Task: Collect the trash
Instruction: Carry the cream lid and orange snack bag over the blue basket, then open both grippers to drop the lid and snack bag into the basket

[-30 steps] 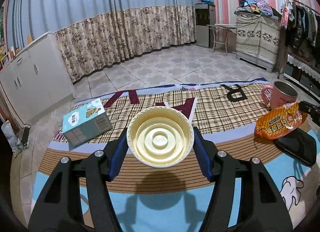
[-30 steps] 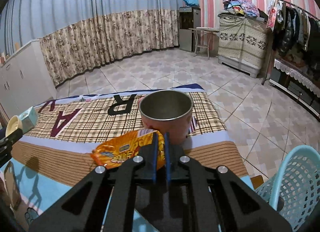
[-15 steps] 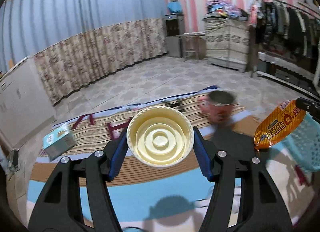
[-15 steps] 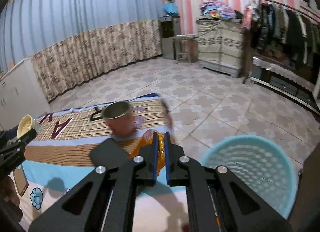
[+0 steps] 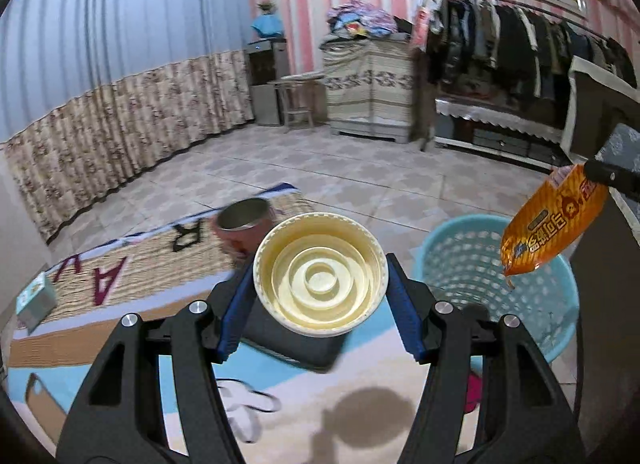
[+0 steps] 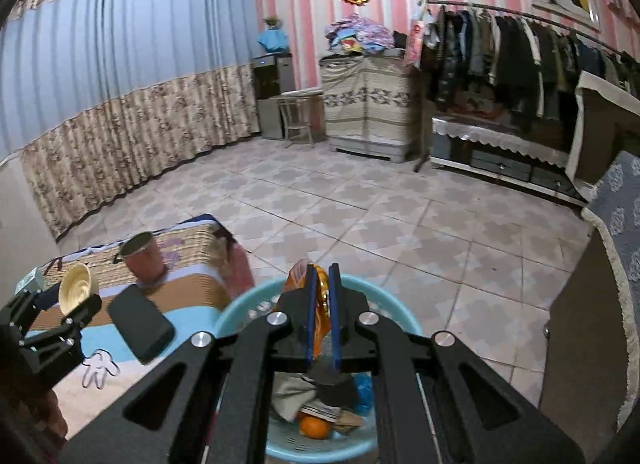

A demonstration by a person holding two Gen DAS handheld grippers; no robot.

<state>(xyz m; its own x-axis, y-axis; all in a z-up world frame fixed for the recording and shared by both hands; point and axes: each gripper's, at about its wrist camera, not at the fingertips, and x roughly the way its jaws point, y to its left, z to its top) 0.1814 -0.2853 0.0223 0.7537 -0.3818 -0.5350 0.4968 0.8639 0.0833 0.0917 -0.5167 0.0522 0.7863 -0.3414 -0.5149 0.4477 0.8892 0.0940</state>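
Note:
My left gripper [image 5: 320,284] is shut on a cream plastic cup [image 5: 320,274], held bottom-first above the table's right end; it also shows in the right wrist view [image 6: 78,288]. My right gripper [image 6: 322,312] is shut on an orange snack wrapper [image 6: 318,304], held directly above the light blue laundry-style basket [image 6: 240,308]. In the left wrist view the wrapper [image 5: 548,223] hangs over the basket [image 5: 460,260]. The basket holds crumpled trash and an orange fruit [image 6: 314,426].
A pink metal-lined mug [image 6: 142,256] and a black phone [image 6: 140,322] lie on the patterned tablecloth [image 6: 188,288]. A small teal box [image 5: 34,298] sits far left. A cloth-draped surface [image 6: 616,215] stands right of the basket. Tiled floor lies beyond.
Both grippers swung right, away from the table's middle. The wrapper went from beside the mug to above the basket. The cup moved toward the table's right end.

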